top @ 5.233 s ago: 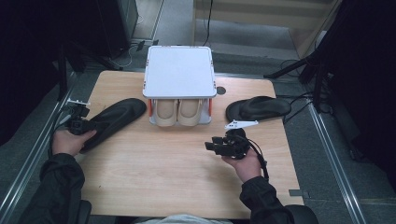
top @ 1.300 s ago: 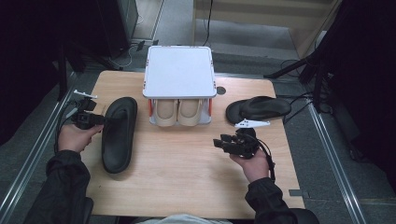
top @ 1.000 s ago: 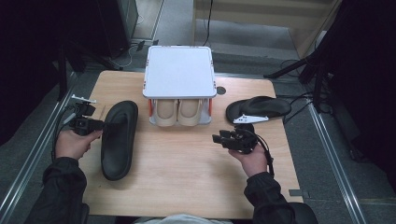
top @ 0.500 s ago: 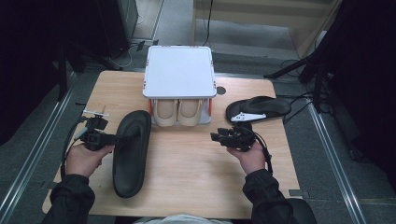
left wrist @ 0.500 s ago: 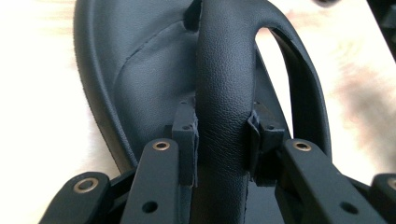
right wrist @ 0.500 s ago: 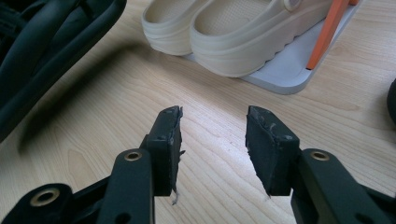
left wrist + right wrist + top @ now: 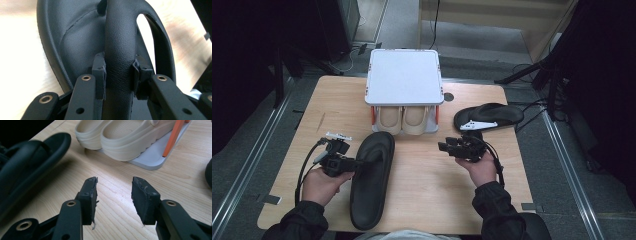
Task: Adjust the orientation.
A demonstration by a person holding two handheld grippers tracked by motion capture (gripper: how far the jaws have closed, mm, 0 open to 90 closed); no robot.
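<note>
wooden table (image 7: pixel 427 200), white rack (image 7: pixel 403 77) at the back: left gripper (image 7: pixel 117 72) clamps a black sandal (image 7: pixel 371 177) strap before it, right gripper (image 7: pixel 113 187) gapes empty.

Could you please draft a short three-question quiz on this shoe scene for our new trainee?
1. True or false: the left gripper is shut on the strap of the black sandal.
2. What sits on the lower shelf of the white rack? A) beige clogs B) black boots C) nothing
3. Fill in: the right gripper hovers over the table with its jaws ____.

Key: 1 true; 2 A, the beige clogs; 3 open. The second black sandal lies at the table's right edge.
</note>
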